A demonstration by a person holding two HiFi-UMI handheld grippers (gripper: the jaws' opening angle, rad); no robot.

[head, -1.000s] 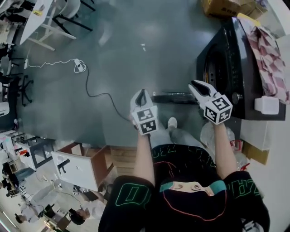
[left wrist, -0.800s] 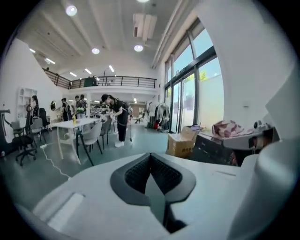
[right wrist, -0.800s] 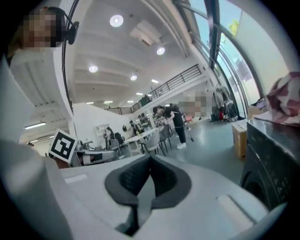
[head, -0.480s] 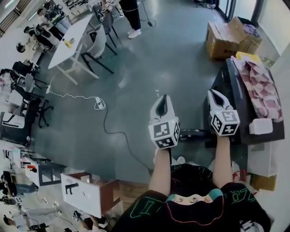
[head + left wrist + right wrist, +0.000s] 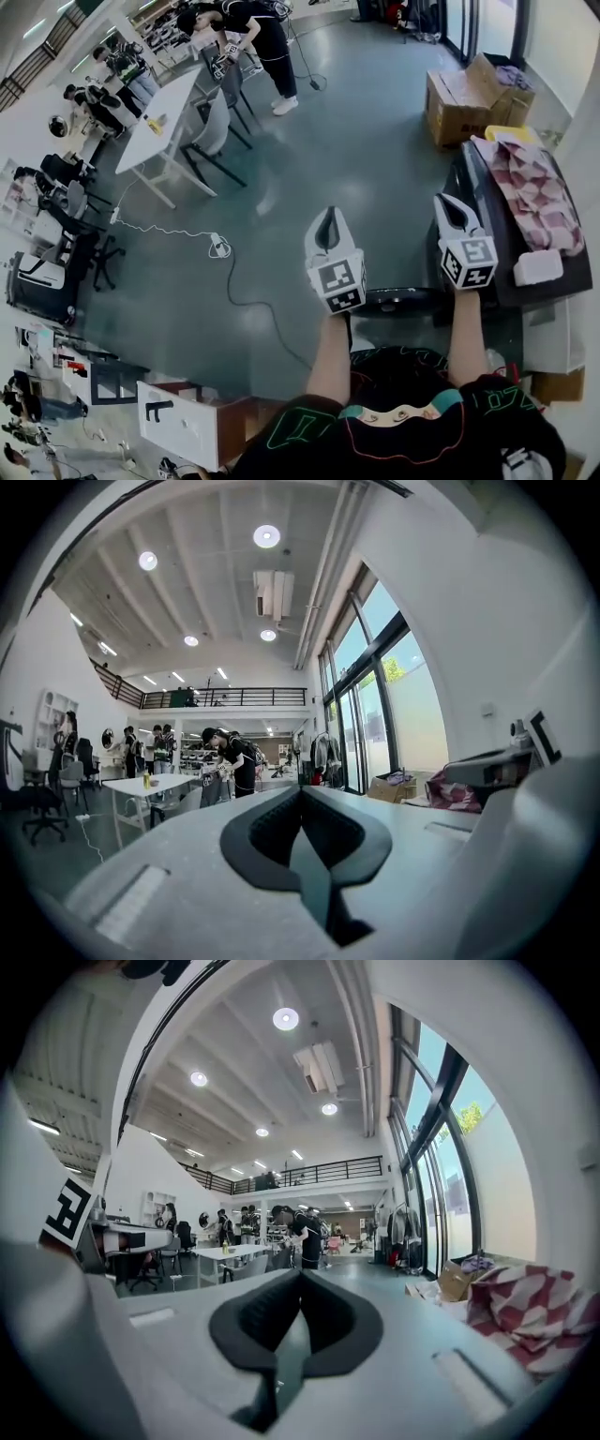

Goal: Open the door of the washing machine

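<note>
The opening step is looking finished, as far as I can judge. The washing machine (image 5: 506, 286) is standing at the person's right, dark in colour. A dark panel (image 5: 398, 300) is sticking out from its front toward the person's legs. I am taking this panel for the door, swung open and seen from its edge, though I cannot be fully sure from above.

Both claws are hovering in the air and pointing level into the room, not touching the machine. The left gripper (image 5: 326, 217) is showing its two jaws pressed together with nothing between them. The right gripper (image 5: 450, 202) is doing the same, empty and closed, just beside the machine's front edge.

If the door is indeed open, the next move is calling only for a check that it is swung wide enough. If it is not, the right claw is needing to spread, come down to the door's edge and pull it outward.

Of containers, the inside of the machine is not showing in any view. On its top a checked cloth (image 5: 530, 192) and a small white box (image 5: 539, 267) are lying. Further away a cardboard box (image 5: 464, 98) is standing on the floor (what is in it I cannot tell).
</note>
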